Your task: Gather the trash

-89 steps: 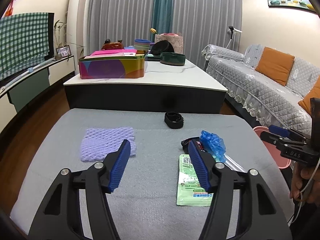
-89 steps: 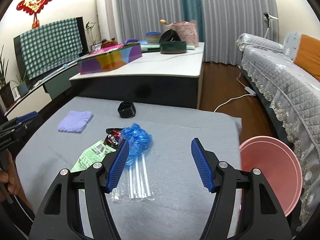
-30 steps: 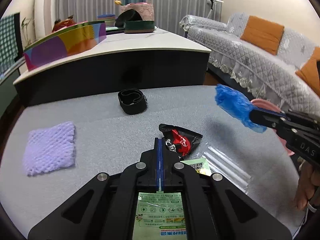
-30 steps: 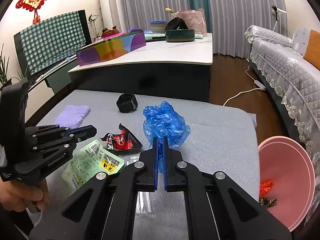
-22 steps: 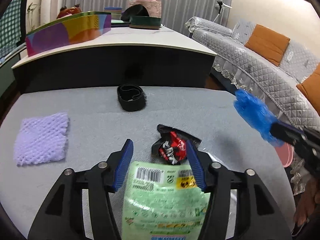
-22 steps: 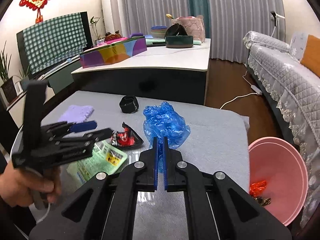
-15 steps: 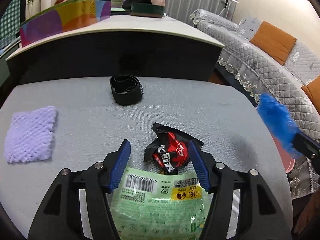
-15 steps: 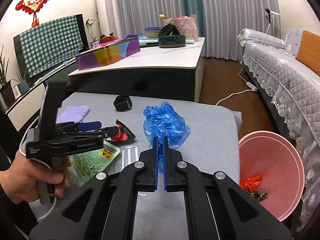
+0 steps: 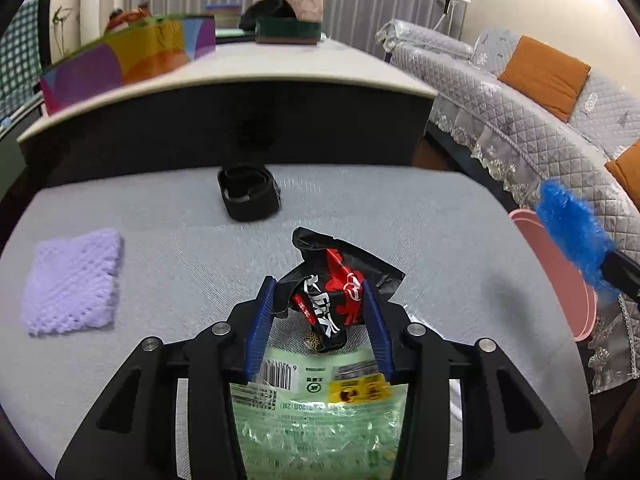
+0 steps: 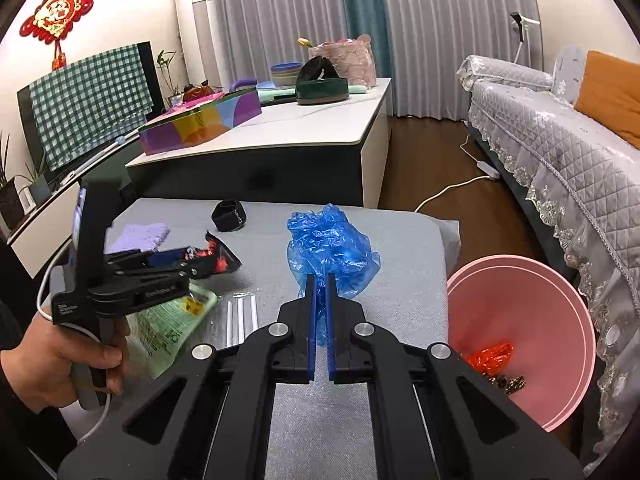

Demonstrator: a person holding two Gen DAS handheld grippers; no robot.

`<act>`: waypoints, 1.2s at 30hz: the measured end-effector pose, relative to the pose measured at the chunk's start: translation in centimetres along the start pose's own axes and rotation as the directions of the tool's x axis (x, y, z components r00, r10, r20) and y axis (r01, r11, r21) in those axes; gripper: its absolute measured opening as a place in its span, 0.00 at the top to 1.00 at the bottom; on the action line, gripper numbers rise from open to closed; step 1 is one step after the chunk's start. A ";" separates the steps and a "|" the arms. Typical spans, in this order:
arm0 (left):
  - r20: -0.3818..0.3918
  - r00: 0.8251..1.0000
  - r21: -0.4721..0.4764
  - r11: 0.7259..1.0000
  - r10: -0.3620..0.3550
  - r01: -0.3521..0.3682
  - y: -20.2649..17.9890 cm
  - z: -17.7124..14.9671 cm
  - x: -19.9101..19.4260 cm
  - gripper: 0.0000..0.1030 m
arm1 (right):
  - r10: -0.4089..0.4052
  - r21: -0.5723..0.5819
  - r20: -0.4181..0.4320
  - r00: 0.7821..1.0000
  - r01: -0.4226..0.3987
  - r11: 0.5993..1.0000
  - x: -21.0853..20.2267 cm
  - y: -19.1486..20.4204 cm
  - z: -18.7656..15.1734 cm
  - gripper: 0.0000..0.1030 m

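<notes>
Midway through the clean-up: the right hand-held gripper (image 10: 321,312) pinches a blue bag (image 10: 330,246) near the pink bin (image 10: 560,292), which already holds scraps, while the left hand-held gripper (image 9: 318,320) is closing around a black wrapper (image 9: 334,280). A green packet (image 9: 316,412) and straws (image 10: 240,316) lie on the surface (image 9: 420,216).

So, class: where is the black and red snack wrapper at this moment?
In the left wrist view the black and red snack wrapper sits between the closing left gripper's fingers, on the grey table, just beyond the green packet.
</notes>
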State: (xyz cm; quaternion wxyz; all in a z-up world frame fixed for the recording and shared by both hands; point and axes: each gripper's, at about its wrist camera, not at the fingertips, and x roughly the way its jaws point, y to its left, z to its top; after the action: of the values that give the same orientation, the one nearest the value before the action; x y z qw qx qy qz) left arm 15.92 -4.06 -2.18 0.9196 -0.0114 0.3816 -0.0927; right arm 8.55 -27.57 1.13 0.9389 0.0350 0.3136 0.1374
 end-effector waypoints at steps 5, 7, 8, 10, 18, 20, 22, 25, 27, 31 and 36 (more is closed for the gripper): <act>0.068 0.998 0.005 1.000 0.002 -0.002 -0.1 0.6 -2.4 0.59 | -0.018 0.012 0.018 1.000 0.018 1.000 -1.0 -0.2 0.5 0.96; 0.090 0.996 0.003 1.000 0.001 -0.001 0.0 0.8 -3.3 0.59 | -0.022 0.022 0.028 0.999 0.021 1.000 -1.5 -0.2 1.0 0.96; 0.102 0.995 0.000 1.000 -0.002 0.002 0.1 0.9 -4.0 0.59 | -0.023 0.022 0.032 0.999 0.022 1.000 -1.7 -0.2 1.2 0.96; 0.116 0.993 -0.003 1.000 -0.008 0.008 0.3 1.0 -4.8 0.59 | -0.024 0.017 0.039 0.999 0.023 1.000 -2.3 -0.1 1.7 0.96; 0.169 0.985 0.019 0.999 -0.029 0.026 -0.3 1.2 -7.8 0.59 | -0.018 -0.037 0.084 0.996 0.021 0.999 -5.2 -1.1 5.1 0.96; 0.175 0.984 0.024 0.999 -0.030 0.026 -0.5 1.0 -8.2 0.59 | -0.029 -0.032 0.098 0.995 0.032 0.999 -5.5 -2.0 5.4 0.96; 0.178 0.983 0.030 0.999 -0.030 0.025 -0.6 0.9 -8.4 0.59 | -0.042 -0.013 0.107 0.993 0.043 0.999 -5.6 -2.9 5.2 0.96; 0.184 0.983 0.038 0.999 -0.028 0.021 -1.0 0.7 -8.7 0.59 | -0.058 0.040 0.106 0.993 0.054 0.998 -5.3 -4.6 4.1 0.96; 0.188 0.982 0.047 0.999 -0.028 0.020 -1.3 0.6 -8.8 0.59 | -0.073 0.058 0.106 0.992 0.067 0.996 -5.2 -5.4 3.8 0.96; 0.188 0.982 0.065 0.998 -0.031 0.019 -2.1 0.6 -8.4 0.59 | -0.097 0.070 0.120 0.988 0.089 0.994 -5.7 -6.5 3.4 0.96; 0.190 0.981 0.090 0.996 -0.047 0.031 -3.5 0.8 -8.2 0.59 | -0.115 0.097 0.127 0.985 0.103 0.990 -6.0 -7.6 3.3 0.96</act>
State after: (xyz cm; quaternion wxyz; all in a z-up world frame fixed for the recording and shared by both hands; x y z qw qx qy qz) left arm 10.23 -6.10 4.39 0.9497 0.0121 0.2867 -0.1255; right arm 7.72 -36.47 6.05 0.9612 0.0692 0.2580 0.0686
